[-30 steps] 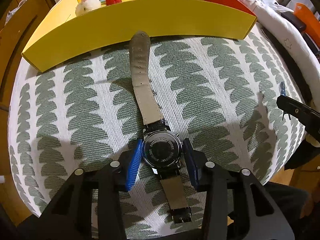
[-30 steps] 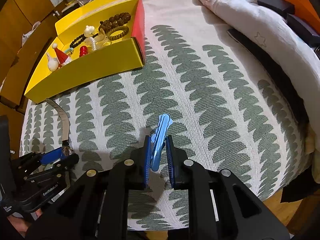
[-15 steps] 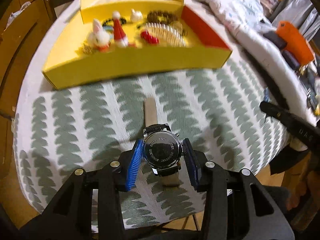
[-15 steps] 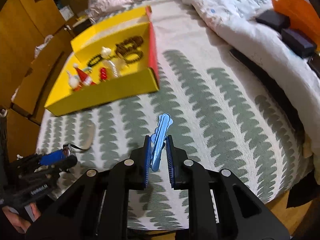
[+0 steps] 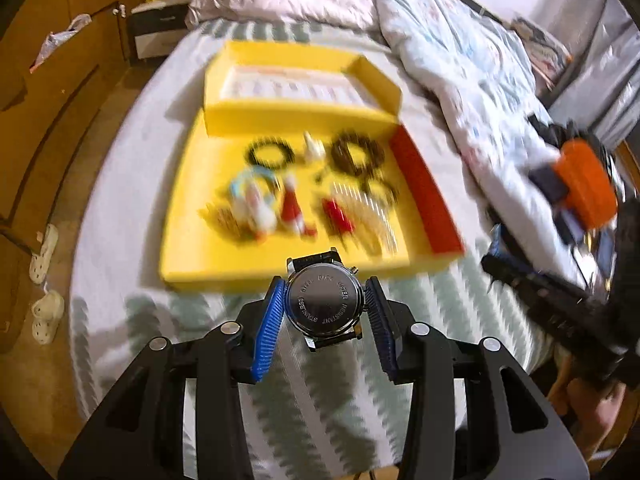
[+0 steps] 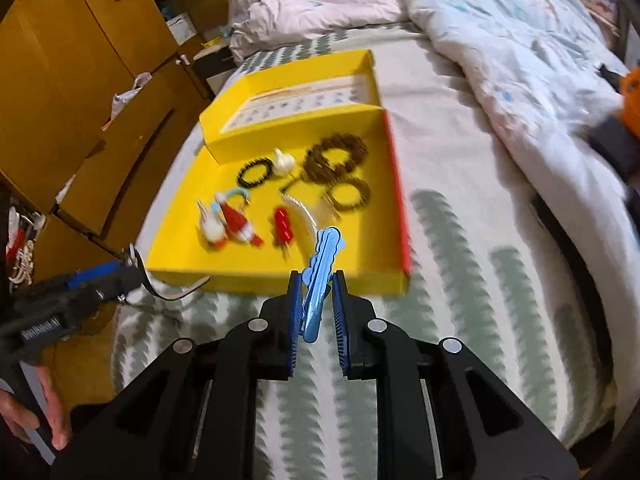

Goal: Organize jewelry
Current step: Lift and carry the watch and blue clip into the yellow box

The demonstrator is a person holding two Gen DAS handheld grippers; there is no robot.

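My left gripper (image 5: 325, 305) is shut on a wristwatch (image 5: 325, 304), steel case back facing the camera, held in the air just in front of the yellow box (image 5: 280, 270). Its strap hangs below, as the right wrist view (image 6: 176, 292) shows. My right gripper (image 6: 316, 304) is shut on a light blue hair clip (image 6: 320, 276), held above the bed near the box's front wall (image 6: 280, 278). The box holds bead bracelets (image 6: 334, 156), a red clip (image 6: 283, 224), small figures and a pearl comb.
The box sits on a bed with a green leaf-patterned cover (image 6: 460, 280). A crumpled white duvet (image 6: 500, 40) lies at the right and back. Wooden cabinets (image 6: 60, 60) stand to the left. An orange object (image 5: 586, 188) lies at the right.
Both grippers have risen and moved toward the yellow box. The watch, lying flat on the cover a second ago, has been lifted clear of it. The blue clip stays gripped.
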